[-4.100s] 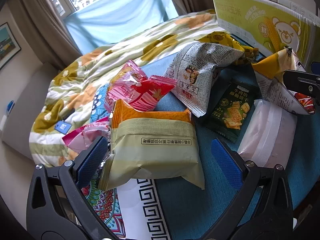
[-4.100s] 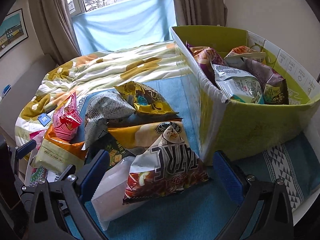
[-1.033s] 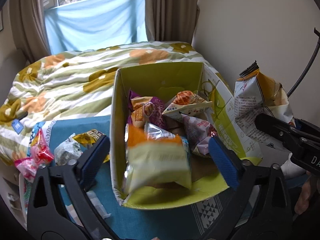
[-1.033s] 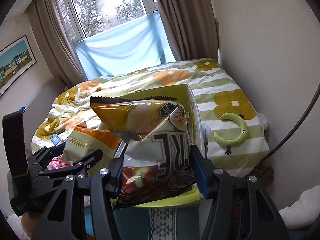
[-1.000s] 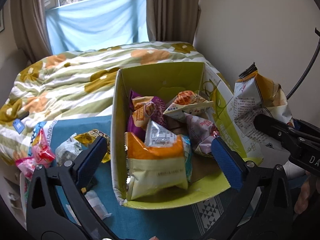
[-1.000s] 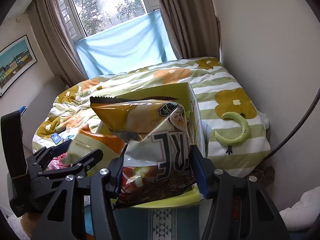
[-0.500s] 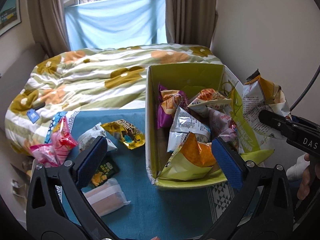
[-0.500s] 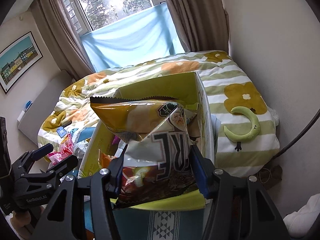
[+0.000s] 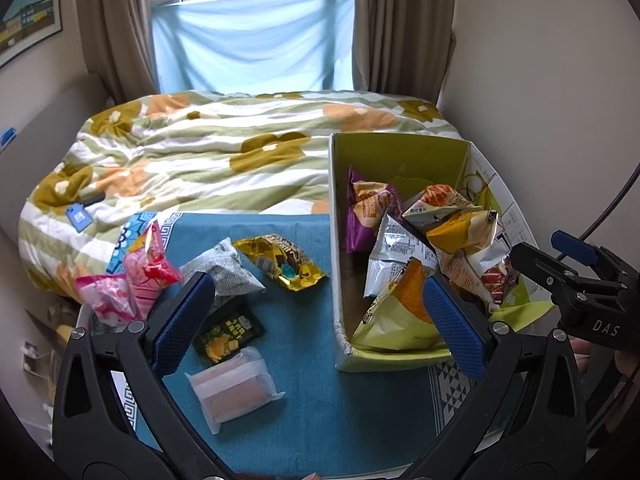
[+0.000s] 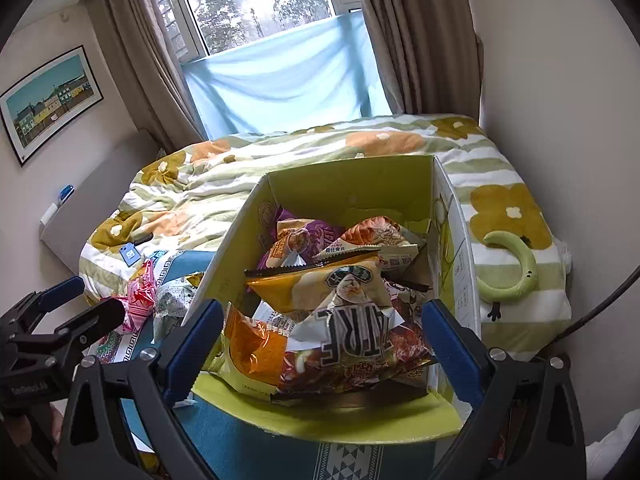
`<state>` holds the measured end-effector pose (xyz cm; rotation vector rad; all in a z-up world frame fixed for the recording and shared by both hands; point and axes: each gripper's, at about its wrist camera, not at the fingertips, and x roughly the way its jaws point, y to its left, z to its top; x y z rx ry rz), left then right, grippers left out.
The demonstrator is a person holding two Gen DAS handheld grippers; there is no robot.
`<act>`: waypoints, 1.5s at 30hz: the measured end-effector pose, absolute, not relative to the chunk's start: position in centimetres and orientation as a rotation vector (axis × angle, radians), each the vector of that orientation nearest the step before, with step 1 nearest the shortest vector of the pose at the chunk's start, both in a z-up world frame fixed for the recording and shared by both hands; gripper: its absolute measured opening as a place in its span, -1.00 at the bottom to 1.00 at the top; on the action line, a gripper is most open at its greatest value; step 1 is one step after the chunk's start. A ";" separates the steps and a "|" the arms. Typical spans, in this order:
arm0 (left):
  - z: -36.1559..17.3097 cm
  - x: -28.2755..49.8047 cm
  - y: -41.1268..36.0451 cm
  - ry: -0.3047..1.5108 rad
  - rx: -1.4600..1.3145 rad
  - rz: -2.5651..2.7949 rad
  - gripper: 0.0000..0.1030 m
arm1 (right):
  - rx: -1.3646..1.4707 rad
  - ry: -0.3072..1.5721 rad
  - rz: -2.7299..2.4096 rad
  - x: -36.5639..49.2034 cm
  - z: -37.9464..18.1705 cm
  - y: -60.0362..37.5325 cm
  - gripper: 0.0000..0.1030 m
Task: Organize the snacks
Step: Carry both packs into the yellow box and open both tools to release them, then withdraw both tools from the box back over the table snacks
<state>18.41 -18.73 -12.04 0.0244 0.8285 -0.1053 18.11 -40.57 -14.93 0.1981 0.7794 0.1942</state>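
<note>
A green cardboard box [image 9: 400,152] [image 10: 352,184] stands on the blue table at the right, holding several snack bags. The yellow and brown chip bag [image 10: 348,324] lies on top of the pile; it also shows in the left wrist view [image 9: 468,236]. The orange and pale green bag [image 9: 400,312] [image 10: 256,352] leans at the box's near end. My left gripper [image 9: 316,316] is open and empty above the table. My right gripper [image 10: 320,340] is open and empty above the box. Loose snacks lie left of the box: pink bags [image 9: 132,276], a newsprint bag [image 9: 224,268], a gold bag [image 9: 284,260], a dark green packet [image 9: 228,330], a clear pack [image 9: 234,388].
A bed with a flowered quilt [image 9: 208,152] lies beyond the table. A green curved neck piece [image 10: 512,272] rests on the quilt right of the box. The wall [image 9: 540,80] is close on the right. The blue tablecloth [image 9: 320,408] shows in front of the box.
My right gripper opened and dropped the yellow and brown chip bag into the box. My left gripper, open since releasing the orange and green bag, pulled back and left.
</note>
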 end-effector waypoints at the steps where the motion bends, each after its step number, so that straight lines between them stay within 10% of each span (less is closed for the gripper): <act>1: -12.3 18.2 -18.7 0.833 0.020 -0.104 0.99 | 0.189 0.769 0.196 17.8 -14.9 -40.5 0.93; 27: -7.7 13.2 -16.0 0.730 0.038 -0.017 0.99 | 0.118 0.747 0.220 15.2 -11.3 -40.4 0.93; 45: -7.6 12.4 -0.2 0.713 0.052 -0.049 0.99 | 0.138 0.696 0.212 13.8 -9.2 -28.3 0.93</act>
